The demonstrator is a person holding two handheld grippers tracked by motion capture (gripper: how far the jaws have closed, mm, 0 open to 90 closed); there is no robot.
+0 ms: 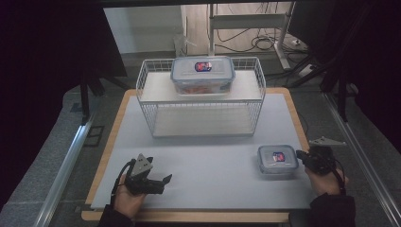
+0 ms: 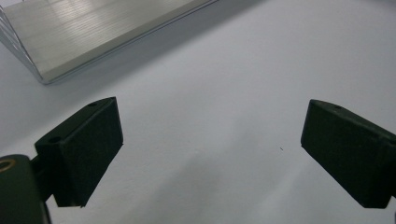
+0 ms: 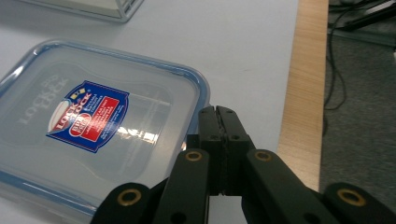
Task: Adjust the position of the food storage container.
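In front of the white wire rack: small clear blue-rimmed lidded box on tabletop, not lifted; right gripper jaws together at its edge; left gripper jaws apart, empty.

Colours on the table: mostly white, black and blue.

Small container at 4 o'clock: clear, blue-rimmed lid, red-and-blue label. Larger container at 12 o'clock: same colours, orange-red contents. Wire rack white. Table pale grey, light wood edge. Left gripper and right gripper black.
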